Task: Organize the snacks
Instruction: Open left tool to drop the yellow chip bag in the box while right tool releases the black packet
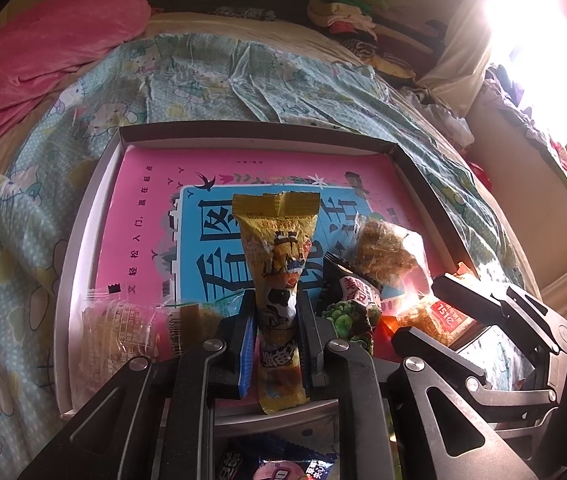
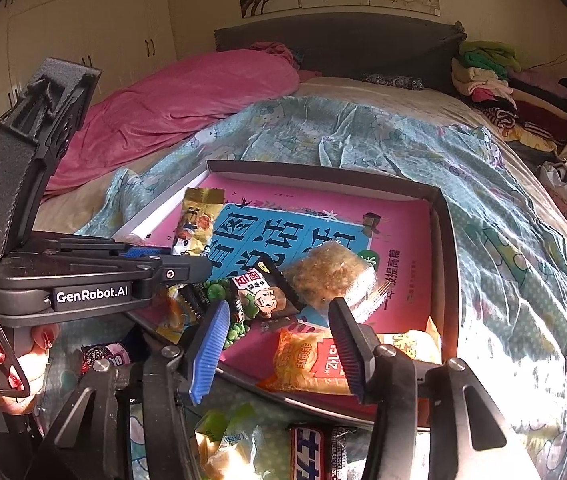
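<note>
A shallow box (image 1: 243,130) with a pink and blue book (image 1: 143,208) in it lies on the bed. My left gripper (image 1: 274,312) is shut on a long yellow snack packet (image 1: 277,236) and holds it over the box's near side; the packet also shows in the right wrist view (image 2: 193,224). My right gripper (image 2: 279,344) is open and empty above an orange snack bag (image 2: 307,364) in the box. A dark green-pea packet (image 2: 263,292) and a clear bag of golden crisp snack (image 2: 331,276) lie in the box beside it.
A clear wrapped snack (image 1: 119,320) lies at the box's left near corner. More packets lie on the bedsheet in front of the box: a red and white bar (image 2: 309,454), a pale bag (image 2: 219,444), a pink one (image 2: 103,356). A pink blanket (image 2: 171,100) and folded clothes (image 2: 495,76) lie behind.
</note>
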Tool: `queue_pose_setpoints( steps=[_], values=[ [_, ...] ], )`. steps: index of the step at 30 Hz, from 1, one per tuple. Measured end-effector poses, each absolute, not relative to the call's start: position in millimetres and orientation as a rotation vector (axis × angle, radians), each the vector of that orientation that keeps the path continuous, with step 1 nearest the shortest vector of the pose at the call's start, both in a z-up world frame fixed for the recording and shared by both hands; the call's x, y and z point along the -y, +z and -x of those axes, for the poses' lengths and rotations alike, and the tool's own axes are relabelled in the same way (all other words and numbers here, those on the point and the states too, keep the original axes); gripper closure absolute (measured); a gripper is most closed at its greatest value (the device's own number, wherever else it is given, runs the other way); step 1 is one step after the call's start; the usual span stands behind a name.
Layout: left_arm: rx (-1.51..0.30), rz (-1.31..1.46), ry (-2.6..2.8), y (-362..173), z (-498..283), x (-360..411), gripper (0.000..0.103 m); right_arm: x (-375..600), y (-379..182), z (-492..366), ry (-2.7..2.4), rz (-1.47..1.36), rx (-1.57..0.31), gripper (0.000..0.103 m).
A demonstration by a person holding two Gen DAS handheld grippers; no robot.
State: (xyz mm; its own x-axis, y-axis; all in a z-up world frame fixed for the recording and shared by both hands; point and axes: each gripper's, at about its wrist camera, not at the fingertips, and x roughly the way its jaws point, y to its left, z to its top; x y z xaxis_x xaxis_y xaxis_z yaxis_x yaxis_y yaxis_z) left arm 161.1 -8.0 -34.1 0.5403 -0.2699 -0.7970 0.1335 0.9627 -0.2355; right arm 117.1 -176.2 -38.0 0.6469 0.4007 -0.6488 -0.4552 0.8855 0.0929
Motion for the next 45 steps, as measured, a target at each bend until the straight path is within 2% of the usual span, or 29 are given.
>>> queue_pose_setpoints(
  steps=[10,17,22,27,38,45],
  values=[
    [-0.966,0.126,-0.218,-30.6,-159.6,7.9,0.081,179.4,-37.4,-116.9,0.477,0.075,-0.718,0.05],
    [-0.947,0.112,-0.205,-24.2,-158.6,8.0,0.062,180.6,-37.3,-116.7,0.475,0.078,-0.72,0.049],
    [-0.942,0.108,-0.198,-21.2,-157.8,7.6,0.057,181.3,-37.2,-116.9,0.472,0.078,-0.719,0.047],
    [-0.936,0.113,-0.191,-17.5,-156.9,6.2,0.046,181.6,-36.7,-116.8,0.467,0.082,-0.718,0.046],
    [-0.924,0.113,-0.173,-9.2,-150.7,4.6,0.032,184.5,-33.9,-114.0,0.451,0.08,-0.702,0.044],
    [-0.908,0.118,-0.151,-2.5,-144.5,-0.4,0.029,192.5,-28.6,-112.1,0.428,0.065,-0.678,0.04]
  ],
)
